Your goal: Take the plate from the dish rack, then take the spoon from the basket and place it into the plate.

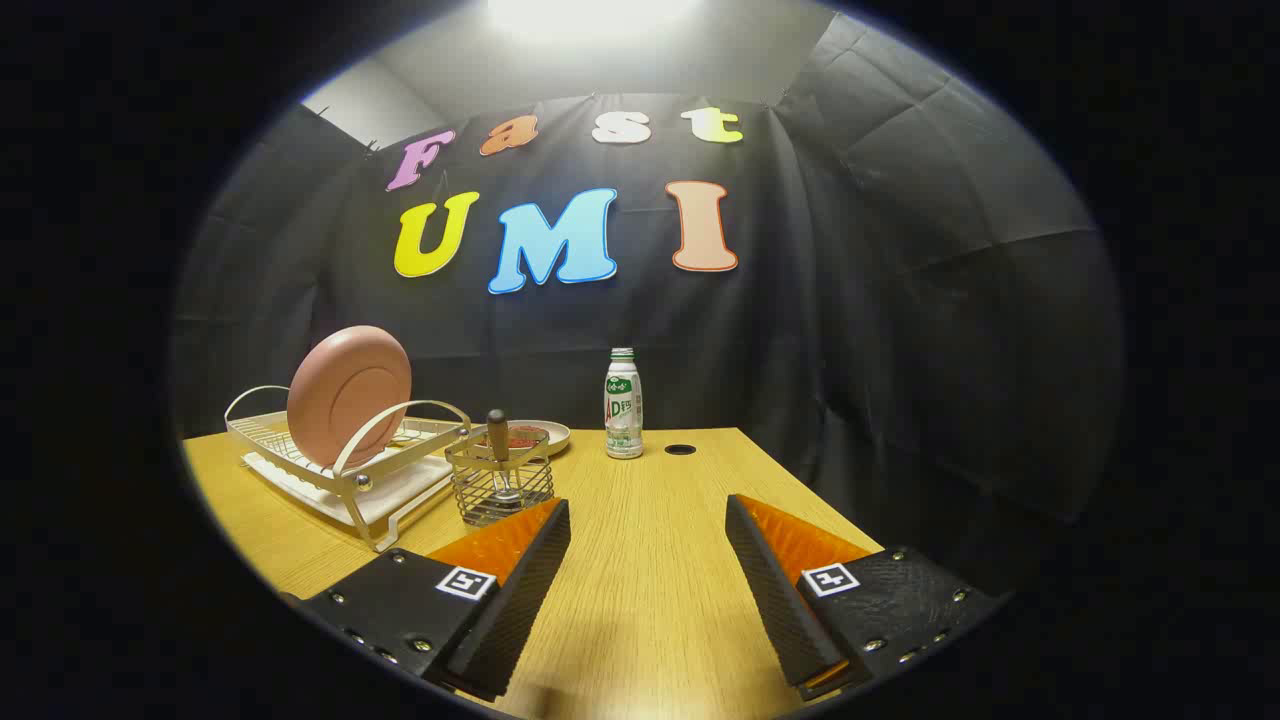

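Jaws released, spread wide, nothing between them; gripper (648,525) hangs over bare table (640,600), near side. Nothing grasped yet, so the step in hand looks like the first one: fetch the plate.

Doing it well: swing left and far toward the dish rack (345,470), come in at the plate's top rim, one finger on each face. It stands on edge, leaning back against a wire hoop, so lift up and out along the slot, not sideways, or the rim may catch the hoop and drag the light rack. Clamp firmly; a smooth rim can slip in a thin pinch. Keep clear of the basket (498,485), just right of the rack's near corner and close to the left finger, an easy thing to knock on the way over.

Plate (350,395): pink, round, smooth, back face showing a raised foot ring, upright in the rack at the far left of the table. Spoon (498,450): dark handle sticking up out of the wire basket, bowl end down, probably metal but too small to be sure.

Other stuff: bottle (623,405) at the far edge, middle; a shallow dish (540,437) behind the basket; small dark hole (680,450) in the tabletop right of the bottle.
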`<state>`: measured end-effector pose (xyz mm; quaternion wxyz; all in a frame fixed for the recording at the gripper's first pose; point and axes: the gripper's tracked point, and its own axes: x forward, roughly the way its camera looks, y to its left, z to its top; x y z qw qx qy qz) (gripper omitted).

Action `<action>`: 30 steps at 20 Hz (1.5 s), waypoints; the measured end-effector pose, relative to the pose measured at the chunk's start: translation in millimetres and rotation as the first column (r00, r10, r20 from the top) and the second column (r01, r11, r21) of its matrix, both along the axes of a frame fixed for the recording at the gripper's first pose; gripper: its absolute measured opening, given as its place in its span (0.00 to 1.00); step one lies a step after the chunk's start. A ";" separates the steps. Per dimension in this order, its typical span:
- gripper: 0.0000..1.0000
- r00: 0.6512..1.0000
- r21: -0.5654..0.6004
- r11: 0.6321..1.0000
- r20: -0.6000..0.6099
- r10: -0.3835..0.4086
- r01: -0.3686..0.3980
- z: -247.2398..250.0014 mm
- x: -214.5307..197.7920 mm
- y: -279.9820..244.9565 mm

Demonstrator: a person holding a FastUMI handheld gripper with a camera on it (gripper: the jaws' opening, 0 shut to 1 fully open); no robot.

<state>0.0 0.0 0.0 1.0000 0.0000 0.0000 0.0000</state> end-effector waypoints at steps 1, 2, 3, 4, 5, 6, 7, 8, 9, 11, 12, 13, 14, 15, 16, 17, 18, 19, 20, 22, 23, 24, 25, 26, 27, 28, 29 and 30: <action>0.96 1.000 -0.001 1.000 -0.001 0.000 0.000 -0.6 -0.5 -0.6; 0.96 1.000 0.001 1.000 0.001 -0.001 0.001 0.3 -0.7 -0.7; 0.96 1.000 -0.001 1.000 -0.001 0.000 0.000 -0.6 -0.5 -0.3; 0.96 1.000 0.001 1.000 0.002 -0.002 0.002 0.3 -0.1 -0.9; 0.96 1.000 -0.002 1.000 -0.001 -0.001 0.001 -0.5 -0.2 -0.3; 0.96 1.000 -0.006 1.000 0.002 -0.002 0.002 0.8 3.5 -0.3; 0.96 1.000 -0.001 1.000 -0.003 0.000 0.000 -1.4 0.0 -0.9; 0.96 1.000 0.000 1.000 0.005 -0.002 0.002 -0.1 1.4 -0.6; 0.96 1.000 -0.001 1.000 0.001 0.000 0.000 -0.5 4.9 -0.3; 0.96 1.000 0.003 1.000 -0.016 0.002 -0.002 -2.3 21.7 -0.1; 0.96 0.999 0.003 1.000 -0.037 0.004 -0.004 -6.3 32.1 1.5; 0.96 0.999 0.007 1.000 -0.040 0.006 -0.005 -5.9 43.0 1.0; 0.96 1.000 0.012 1.000 -0.029 0.001 -0.001 -1.0 54.1 -0.9; 0.96 1.000 0.016 1.000 -0.023 -0.006 0.006 1.4 65.1 -4.1; 0.96 1.000 0.022 1.000 -0.020 -0.011 0.012 4.2 75.9 -4.9; 0.96 1.000 0.025 0.999 -0.016 -0.019 0.020 8.8 85.5 -7.3; 0.96 1.000 0.030 0.999 -0.011 -0.029 0.030 17.2 92.2 -11.0; 0.96 0.999 0.038 0.999 -0.005 -0.038 0.038 26.3 96.5 -14.2; 0.96 0.999 0.044 0.998 -0.002 -0.047 0.047 37.5 98.6 -17.6; 0.96 0.998 0.026 0.997 -0.011 -0.067 0.068 59.8 94.2 -25.0; 0.96 0.997 0.023 0.997 -0.004 -0.074 0.074 76.4 87.4 -26.6; 0.96 0.997 0.021 0.996 0.011 -0.082 0.082 95.0 81.5 -26.3; 0.96 0.996 0.015 0.996 0.023 -0.091 0.091 113.1 75.9 -25.9; 0.96 0.995 0.005 0.995 0.028 -0.099 0.099 130.7 68.9 -22.9; 0.96 0.994 0.000 0.995 0.028 -0.102 0.102 144.8 61.3 -17.8; 0.96 0.995 0.007 0.996 0.030 -0.093 0.093 163.1 55.8 -7.9; 0.95 0.996 0.016 0.997 0.035 -0.079 0.079 180.5 52.0 3.9; 0.95 0.997 0.020 0.998 0.035 -0.067 0.066 195.4 49.9 16.1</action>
